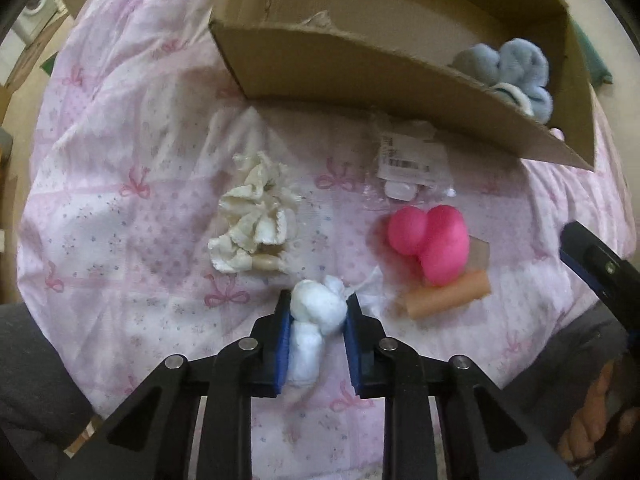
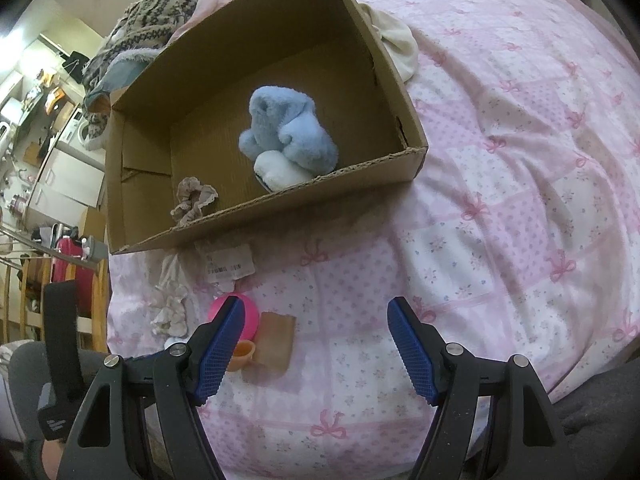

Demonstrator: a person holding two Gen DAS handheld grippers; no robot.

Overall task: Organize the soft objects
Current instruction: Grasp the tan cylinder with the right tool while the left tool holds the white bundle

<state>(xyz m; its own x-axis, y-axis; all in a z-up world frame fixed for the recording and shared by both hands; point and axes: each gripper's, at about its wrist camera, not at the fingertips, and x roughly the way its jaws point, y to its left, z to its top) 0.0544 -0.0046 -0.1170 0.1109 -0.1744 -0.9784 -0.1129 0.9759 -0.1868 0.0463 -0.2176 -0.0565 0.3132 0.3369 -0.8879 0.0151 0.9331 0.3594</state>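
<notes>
Lying between left gripper (image 1: 318, 310) fingers (image 1: 283, 334), pinched white cotton wad (image 1: 316, 312)

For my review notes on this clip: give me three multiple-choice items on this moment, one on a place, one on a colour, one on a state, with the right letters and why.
1. Where is the blue fluffy toy?
A. inside the cardboard box
B. on the bedspread
C. in the right claw

2. What colour is the double ball beside the white cotton wad?
A. green
B. pink
C. black

3. What is the left claw doing?
A. hanging empty
B. gripping the box's edge
C. closed on the cotton wad

Answers: 1 A, the toy sits within the box's walls. 2 B, it is bright pink in the left wrist view. 3 C, both pads press the wad's sides.
</notes>
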